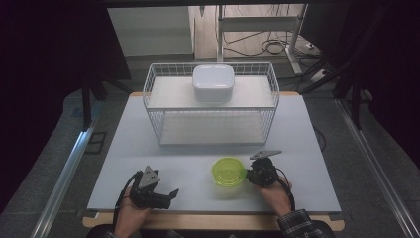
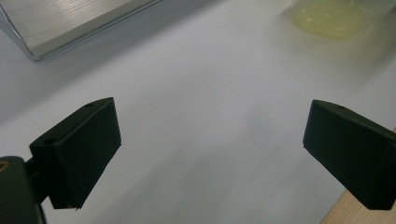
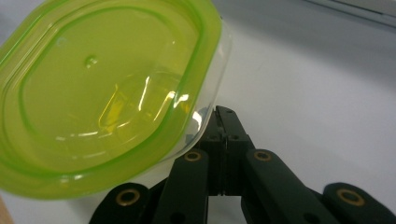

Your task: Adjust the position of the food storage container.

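Observation:
A clear container with a lime-green lid [image 1: 228, 172] sits on the white table near its front edge. My right gripper [image 1: 246, 173] touches its right side. In the right gripper view the container [image 3: 107, 93] is tilted, and my right gripper [image 3: 219, 114] has its jaws pressed together on the container's clear rim. My left gripper [image 1: 171, 194] rests at the front left of the table. Its jaws stand wide apart [image 2: 210, 149] with only bare table between them. The container [image 2: 329, 18] lies farther off in the left gripper view.
A white wire basket rack [image 1: 148, 94] stands across the middle of the table [image 1: 129, 148]. A white lidded box [image 1: 213, 83] sits on its upper shelf. A metal edge [image 2: 70, 23] runs past the left gripper. The wooden front edge [image 1: 213, 220] lies just under the hands.

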`<state>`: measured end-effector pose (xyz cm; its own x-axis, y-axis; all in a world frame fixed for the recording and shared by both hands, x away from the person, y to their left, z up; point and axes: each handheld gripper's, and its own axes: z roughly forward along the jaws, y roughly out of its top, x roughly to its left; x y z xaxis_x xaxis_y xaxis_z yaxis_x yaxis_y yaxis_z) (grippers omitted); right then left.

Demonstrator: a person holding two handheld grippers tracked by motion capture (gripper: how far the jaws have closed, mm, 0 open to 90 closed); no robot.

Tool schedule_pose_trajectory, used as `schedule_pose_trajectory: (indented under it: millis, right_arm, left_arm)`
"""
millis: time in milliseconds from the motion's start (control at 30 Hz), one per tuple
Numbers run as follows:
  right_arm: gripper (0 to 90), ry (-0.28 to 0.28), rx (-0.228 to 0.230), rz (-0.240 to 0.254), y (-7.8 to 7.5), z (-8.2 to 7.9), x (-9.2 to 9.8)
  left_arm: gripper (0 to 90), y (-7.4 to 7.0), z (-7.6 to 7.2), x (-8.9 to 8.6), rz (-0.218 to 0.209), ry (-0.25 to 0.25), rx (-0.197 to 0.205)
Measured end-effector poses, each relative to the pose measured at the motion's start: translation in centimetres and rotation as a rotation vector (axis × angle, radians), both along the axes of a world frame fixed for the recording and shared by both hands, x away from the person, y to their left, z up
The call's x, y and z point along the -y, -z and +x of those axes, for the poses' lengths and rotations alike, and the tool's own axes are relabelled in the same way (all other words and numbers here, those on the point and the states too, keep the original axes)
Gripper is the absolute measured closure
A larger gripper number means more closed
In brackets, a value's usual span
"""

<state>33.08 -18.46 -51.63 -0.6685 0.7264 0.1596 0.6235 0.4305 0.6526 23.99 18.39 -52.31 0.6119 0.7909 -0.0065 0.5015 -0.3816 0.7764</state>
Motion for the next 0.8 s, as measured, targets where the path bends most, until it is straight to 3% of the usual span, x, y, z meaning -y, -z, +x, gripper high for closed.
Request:
schedule_pose_trajectory:
  millis: [233, 400, 567, 700, 800]
  right_arm:
    - [89.9, 0.013, 0.027, -0.015, -0.3, 0.6, -0.2]
    - [89.9, 0.029, 0.037, 0.000, -0.8, -0.3, 1.2]
    - [88.1, 0.032, 0.050, -0.019, -1.2, -1.2, 2.1]
    - [74.7, 0.016, 0.075, -0.045, -1.8, -1.6, 2.9]
    - [61.9, 0.029, 0.136, -0.073, -2.4, -1.9, 3.5]
  left_arm:
    - [3.7, 0.0, 0.0, 0.0, 0.002, -0.001, -0.002]
    - [3.8, 0.0, 0.0, 0.0, 0.005, 0.000, -0.003]
    - [3.7, 0.1, 0.0, 0.0, 0.007, 0.004, -0.008]
    - [3.7, 0.2, 0.1, 0.0, 0.012, 0.011, -0.015]
    - [3.7, 0.2, 0.0, 0.0, 0.010, 0.013, -0.009]
